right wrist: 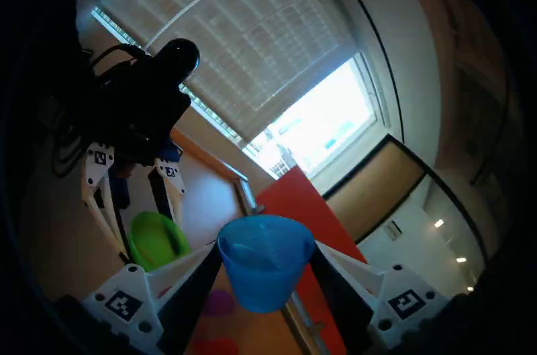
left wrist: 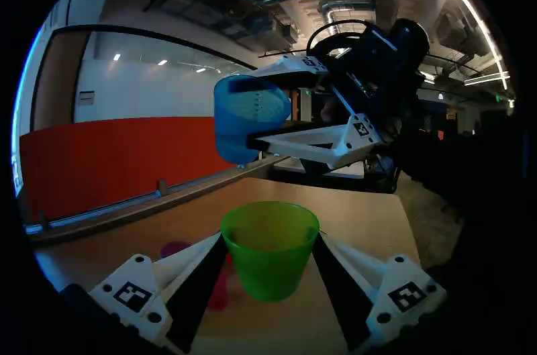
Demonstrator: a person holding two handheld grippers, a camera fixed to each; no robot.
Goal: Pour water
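Note:
In the left gripper view my left gripper [left wrist: 270,254] is shut on a green cup [left wrist: 270,247], held upright above a wooden table [left wrist: 362,211]. Above and behind it hangs a blue cup [left wrist: 247,117], tilted, clamped between the fingers of my right gripper [left wrist: 258,110]. In the right gripper view my right gripper [right wrist: 266,268] is shut on the blue cup [right wrist: 266,264], and some water shows inside it. Farther off to the left the green cup [right wrist: 156,237] sits between the left gripper's fingers [right wrist: 101,194].
A red wall panel [left wrist: 114,160] and a rail [left wrist: 154,197] run along the table's far edge. Pink and purple round things [left wrist: 176,249] lie on the table below the green cup. A bright window with blinds [right wrist: 295,86] appears in the right gripper view.

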